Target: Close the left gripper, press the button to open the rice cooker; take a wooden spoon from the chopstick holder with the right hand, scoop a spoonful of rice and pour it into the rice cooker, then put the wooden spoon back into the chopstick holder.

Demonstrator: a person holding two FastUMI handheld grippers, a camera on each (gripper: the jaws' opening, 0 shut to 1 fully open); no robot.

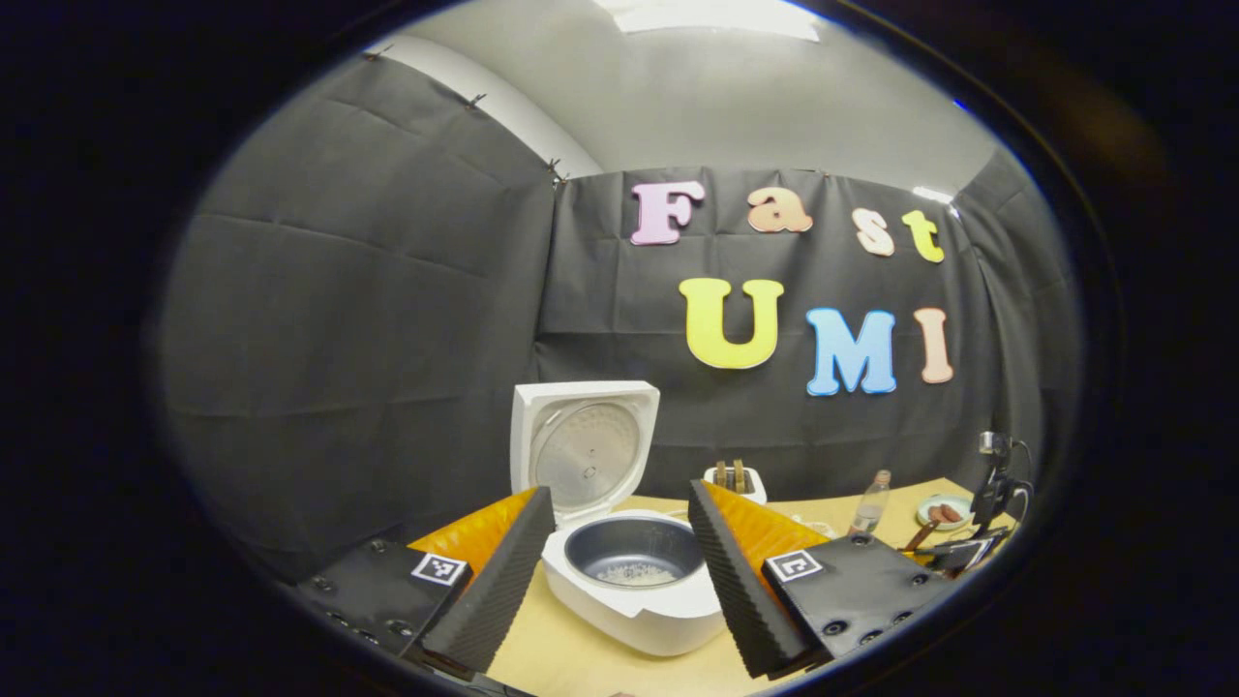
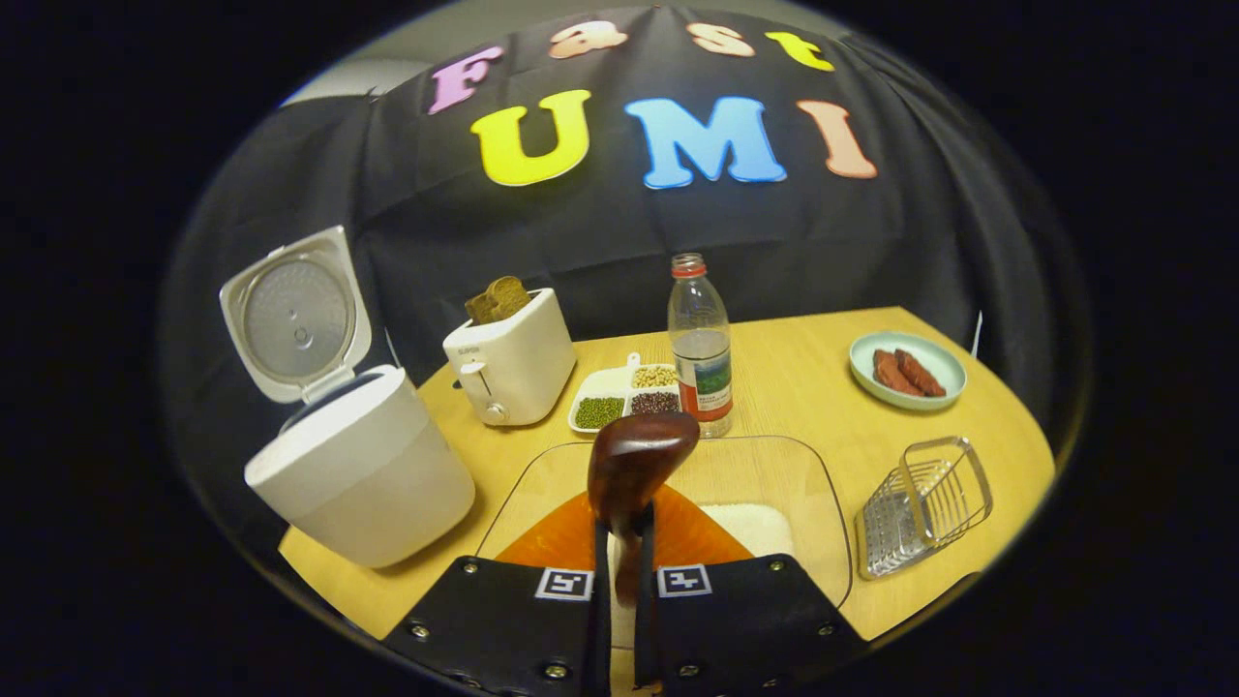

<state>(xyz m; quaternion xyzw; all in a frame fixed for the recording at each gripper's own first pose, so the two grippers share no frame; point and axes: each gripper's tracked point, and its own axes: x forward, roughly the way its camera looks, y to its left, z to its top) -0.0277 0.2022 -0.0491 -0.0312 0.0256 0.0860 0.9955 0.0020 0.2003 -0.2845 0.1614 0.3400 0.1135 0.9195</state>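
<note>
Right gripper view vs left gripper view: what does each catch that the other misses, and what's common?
Right gripper view alone: the right gripper shut on the wooden spoon over the clear rice container, the divided bean tray, and the wire chopstick holder lying on its side.

Left gripper view alone: the open left gripper and the inside of the pot with a little rice at the bottom.

Both: the rice cooker with its lid up, the toaster, the water bottle, the plate and the wooden table.
</note>
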